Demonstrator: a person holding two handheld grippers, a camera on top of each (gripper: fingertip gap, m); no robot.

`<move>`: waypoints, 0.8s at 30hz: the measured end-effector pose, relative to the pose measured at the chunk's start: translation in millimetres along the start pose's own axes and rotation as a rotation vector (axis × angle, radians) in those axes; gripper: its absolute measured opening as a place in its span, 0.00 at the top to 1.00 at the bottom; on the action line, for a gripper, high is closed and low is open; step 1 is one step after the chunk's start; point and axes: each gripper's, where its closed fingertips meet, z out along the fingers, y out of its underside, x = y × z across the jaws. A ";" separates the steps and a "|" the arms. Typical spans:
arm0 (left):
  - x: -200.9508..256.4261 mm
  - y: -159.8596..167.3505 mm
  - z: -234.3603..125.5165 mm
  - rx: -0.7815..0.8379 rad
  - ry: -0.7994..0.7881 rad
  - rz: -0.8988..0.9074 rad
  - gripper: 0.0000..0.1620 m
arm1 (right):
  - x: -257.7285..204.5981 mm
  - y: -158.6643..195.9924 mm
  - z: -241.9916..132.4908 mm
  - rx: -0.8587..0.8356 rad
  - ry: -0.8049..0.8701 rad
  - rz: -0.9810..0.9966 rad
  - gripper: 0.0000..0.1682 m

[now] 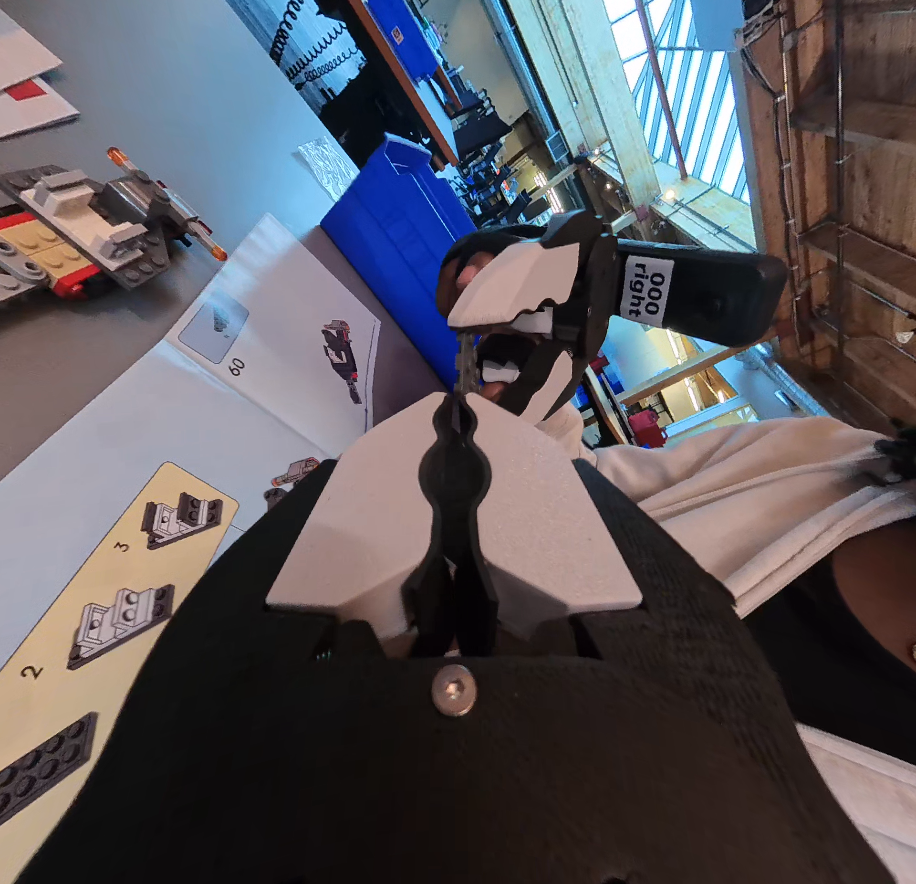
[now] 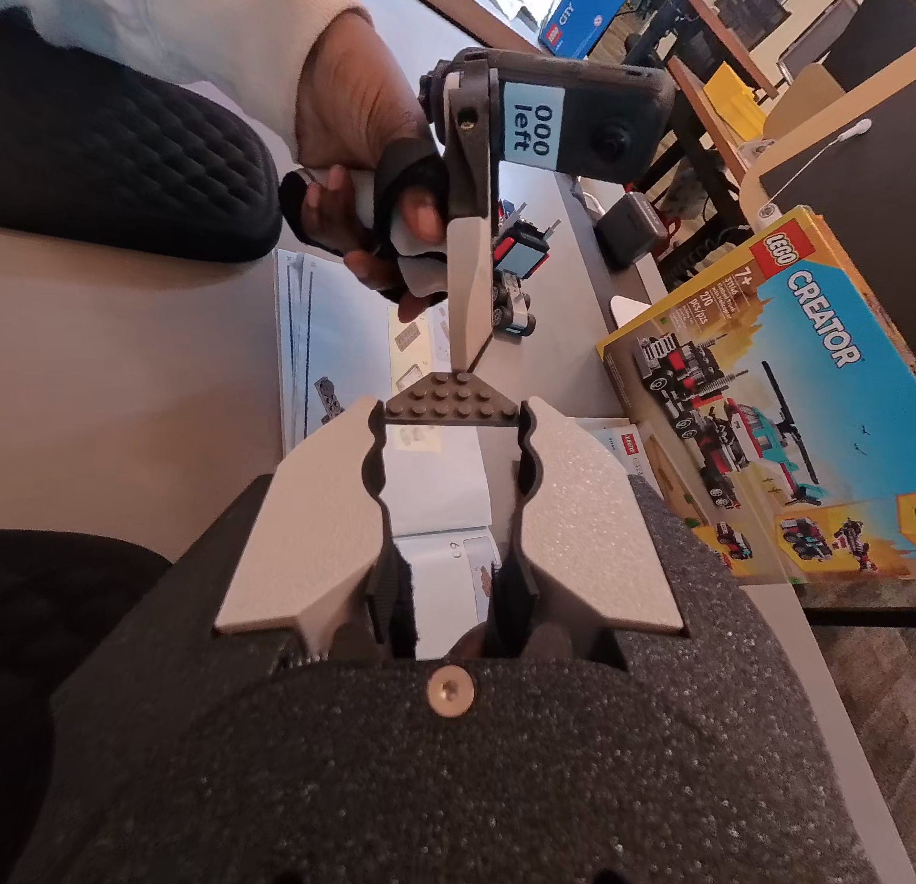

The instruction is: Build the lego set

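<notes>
My right gripper (image 2: 448, 411) is clamped on the dark grey wedge plate (image 2: 451, 404) across its wide end, studs facing the camera. My left gripper (image 1: 458, 404) pinches the same plate's narrow tip, fingers nearly together; in the left wrist view the plate (image 1: 466, 364) shows only edge-on. The plate is held in the air above the open instruction booklet (image 1: 148, 438) on the desk (image 1: 163, 91). The partly built model (image 1: 94, 225) is cut off at the frame edge.
</notes>
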 end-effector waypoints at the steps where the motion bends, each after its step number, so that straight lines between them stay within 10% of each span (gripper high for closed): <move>1: -1.7 -2.4 -1.6 0.011 0.003 -0.015 0.97 | 0.0 1.0 0.7 -0.005 -0.003 -0.001 0.69; 16: -13.0 -22.9 -4.1 0.050 0.063 -0.079 0.97 | 16.5 4.4 16.1 0.049 -0.107 0.038 0.69; 24: -92.8 -66.3 -9.7 0.078 -0.086 -0.251 0.97 | 65.3 95.1 14.7 -0.181 -0.133 0.202 0.63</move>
